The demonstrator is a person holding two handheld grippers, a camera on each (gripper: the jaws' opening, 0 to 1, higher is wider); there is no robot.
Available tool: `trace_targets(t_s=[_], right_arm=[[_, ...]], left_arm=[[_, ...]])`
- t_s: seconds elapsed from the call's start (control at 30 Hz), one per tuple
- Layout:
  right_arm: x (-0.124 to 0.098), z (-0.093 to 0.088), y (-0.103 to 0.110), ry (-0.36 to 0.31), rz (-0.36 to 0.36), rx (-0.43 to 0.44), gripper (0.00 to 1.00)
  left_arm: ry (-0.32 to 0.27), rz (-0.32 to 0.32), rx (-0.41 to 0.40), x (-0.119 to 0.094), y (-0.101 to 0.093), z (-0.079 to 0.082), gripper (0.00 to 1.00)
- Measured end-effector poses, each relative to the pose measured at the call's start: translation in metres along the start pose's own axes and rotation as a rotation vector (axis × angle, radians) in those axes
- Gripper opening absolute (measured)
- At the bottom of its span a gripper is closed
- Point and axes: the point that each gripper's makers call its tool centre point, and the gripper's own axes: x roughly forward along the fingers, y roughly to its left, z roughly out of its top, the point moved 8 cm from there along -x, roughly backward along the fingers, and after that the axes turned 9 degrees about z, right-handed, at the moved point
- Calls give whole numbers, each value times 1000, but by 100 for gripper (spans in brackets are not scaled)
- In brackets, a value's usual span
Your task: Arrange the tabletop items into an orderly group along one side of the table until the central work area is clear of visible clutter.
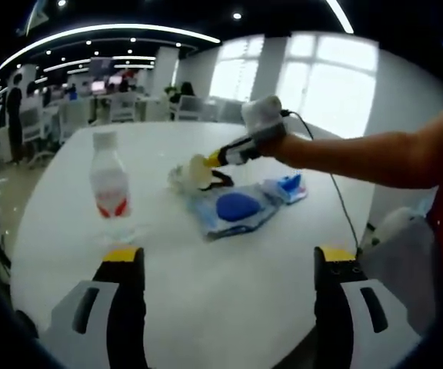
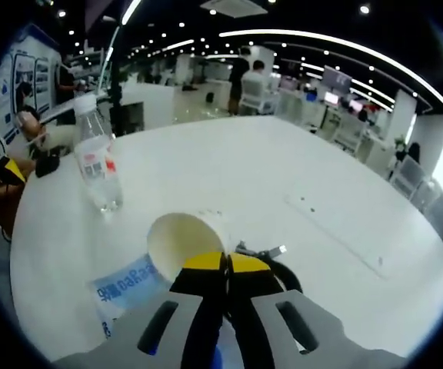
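Observation:
On the white round table a clear water bottle with a red label stands upright at the left. Near the middle lies a blue-and-white packet, with a small black item beside it. My right gripper reaches in from the right, shut on the rim of a white paper cup lying on its side. In the right gripper view the shut jaws pinch the cup, with the packet below left and the bottle further off. My left gripper is open over bare table, holding nothing.
A person's bare arm stretches across the right side, trailing a thin cable. A flush rectangular panel sits in the tabletop. Office desks, chairs and people stand beyond the table's far edge.

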Motion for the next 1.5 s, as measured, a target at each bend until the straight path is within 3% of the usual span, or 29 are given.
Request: trace_targets(t_s=[0.23,0.8,1.5], right_arm=[[-2,0,-2,30,4,33,1],[-20,14,-3,56,32,20,1],[-65,34,22,127,130,-5,1]], left_arm=[[0,-4,4,0,-1,0,88],[-4,-15,23,1,-5,2,87],[-27,-49,85,2,-19,12,86]])
